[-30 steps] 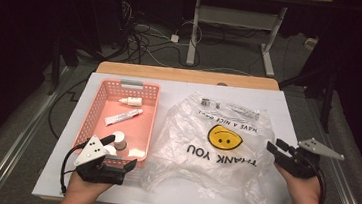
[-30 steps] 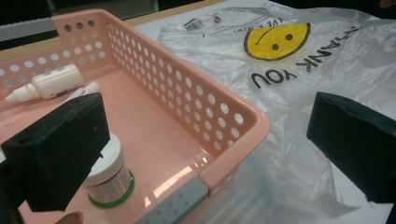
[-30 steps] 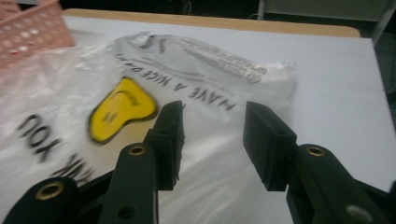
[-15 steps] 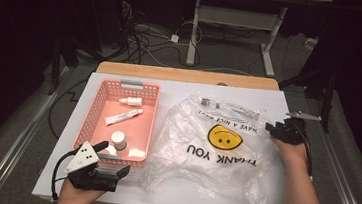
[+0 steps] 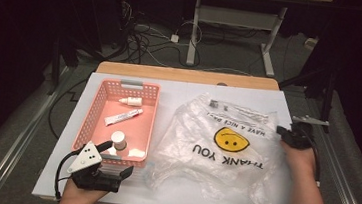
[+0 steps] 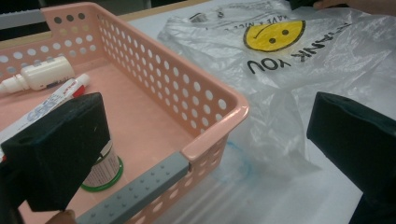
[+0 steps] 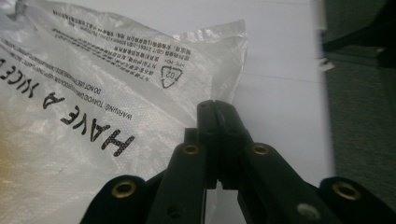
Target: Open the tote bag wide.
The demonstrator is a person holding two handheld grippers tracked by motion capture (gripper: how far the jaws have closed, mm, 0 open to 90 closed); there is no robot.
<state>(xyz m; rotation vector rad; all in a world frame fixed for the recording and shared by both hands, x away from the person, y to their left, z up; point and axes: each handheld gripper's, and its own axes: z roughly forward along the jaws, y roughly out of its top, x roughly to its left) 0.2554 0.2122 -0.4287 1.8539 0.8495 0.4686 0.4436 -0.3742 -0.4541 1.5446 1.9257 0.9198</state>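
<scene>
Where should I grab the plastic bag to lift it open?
Judging by its pose, take the bag at its far right edge near the printed warning text, where the film lies flat in a thin loose rim on the table. Come in low from the right, jaws level with the tabletop. The right gripper already sits there, jaws shut, seemingly on that edge.

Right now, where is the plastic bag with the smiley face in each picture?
High view: the plastic bag lies right of the middle of the white table, beside the pink basket.
Left gripper view: the bag spreads across the upper right, past the basket's corner.
Right gripper view: its printed edge covers the left, under the shut right gripper.
Shared landmark: the bag's black lettering.
</scene>
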